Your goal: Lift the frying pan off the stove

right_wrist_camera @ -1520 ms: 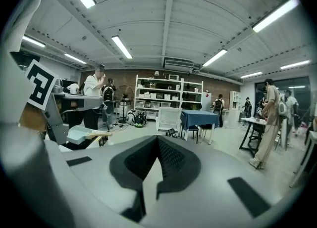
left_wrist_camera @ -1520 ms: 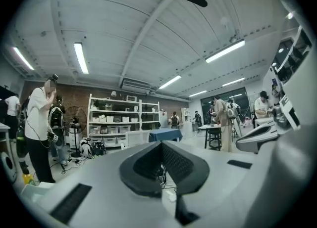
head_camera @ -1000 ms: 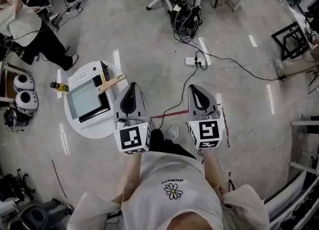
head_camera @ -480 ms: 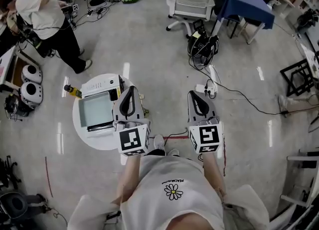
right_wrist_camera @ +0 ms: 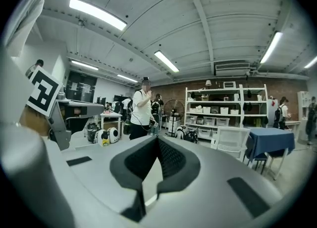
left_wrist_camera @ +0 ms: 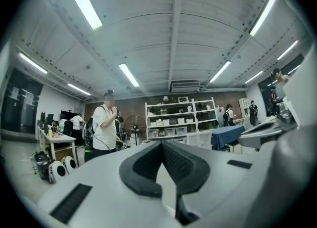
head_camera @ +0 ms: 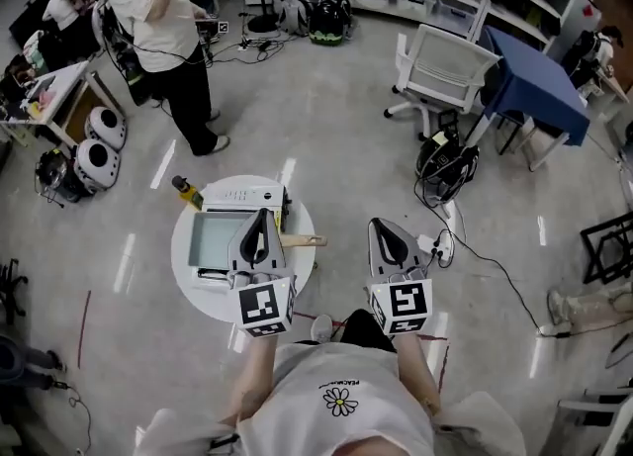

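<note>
A square grey frying pan (head_camera: 214, 239) with a wooden handle (head_camera: 303, 241) sits on a white portable stove (head_camera: 244, 194) on a small round white table (head_camera: 297, 264). In the head view my left gripper (head_camera: 260, 214) hangs over the pan's right edge, next to where the handle starts, held well above it. It points level across the room, jaws shut with nothing between them (left_wrist_camera: 161, 144). My right gripper (head_camera: 381, 224) is right of the table over the floor, also shut and empty (right_wrist_camera: 157, 139). Neither gripper view shows the pan.
A yellow bottle (head_camera: 185, 190) stands at the table's back left edge. A person (head_camera: 158, 19) stands beyond it. A white chair (head_camera: 445, 73), a blue table (head_camera: 534, 78), a black bag (head_camera: 445, 162) and floor cables (head_camera: 495, 266) lie to the right. White helmets (head_camera: 97, 147) are on the left.
The round table with the pan has come in from the left to lie under my left gripper. More of the room ahead shows. Both grippers stay shut, side by side.
</note>
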A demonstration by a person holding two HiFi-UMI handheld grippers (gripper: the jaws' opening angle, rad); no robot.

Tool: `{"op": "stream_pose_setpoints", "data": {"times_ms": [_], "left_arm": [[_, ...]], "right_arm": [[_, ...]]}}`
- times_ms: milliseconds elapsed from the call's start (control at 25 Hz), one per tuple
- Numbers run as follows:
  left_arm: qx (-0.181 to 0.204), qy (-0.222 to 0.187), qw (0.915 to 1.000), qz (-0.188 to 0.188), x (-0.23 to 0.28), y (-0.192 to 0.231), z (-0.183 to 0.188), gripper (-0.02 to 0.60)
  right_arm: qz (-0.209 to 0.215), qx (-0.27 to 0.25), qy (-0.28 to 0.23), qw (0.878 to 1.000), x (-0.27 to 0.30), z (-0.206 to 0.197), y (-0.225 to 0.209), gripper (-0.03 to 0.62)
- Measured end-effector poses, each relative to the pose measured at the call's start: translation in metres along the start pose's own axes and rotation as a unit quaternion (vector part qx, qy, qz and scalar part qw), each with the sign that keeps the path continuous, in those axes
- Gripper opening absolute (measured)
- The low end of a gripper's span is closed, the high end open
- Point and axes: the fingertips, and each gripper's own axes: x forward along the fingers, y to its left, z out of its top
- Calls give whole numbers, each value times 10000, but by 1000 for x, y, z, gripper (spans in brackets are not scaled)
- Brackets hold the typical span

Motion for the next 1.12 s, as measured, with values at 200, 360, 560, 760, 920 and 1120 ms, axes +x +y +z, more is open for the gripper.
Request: {"op": "stream_pose_setpoints", "data": {"times_ms": [200, 360, 560, 760, 920, 1120], "left_arm": [[69, -36, 9975, 704, -8, 26, 4, 0], [52, 30, 9926, 1214, -16, 36, 3, 0], [61, -24, 9839, 1785, -27, 40, 10, 0], [68, 48, 9749, 2223, -40, 41, 7, 0], [85, 11, 9694, 2453, -45, 43, 10, 0], [91, 5, 9630, 2694, -54, 47, 11, 0]], "right_arm": [[769, -101, -236, 9967, 36, 15, 12, 3], [1276, -197, -326, 9911, 57, 25, 17, 3], [1824, -321, -446, 9817, 73, 33, 23, 3], [2260, -347, -544, 9720, 79, 38, 27, 3], [2511, -357, -573, 9656, 84, 40, 31, 3], [2804, -288, -501, 9581, 93, 42, 38, 3]]}}
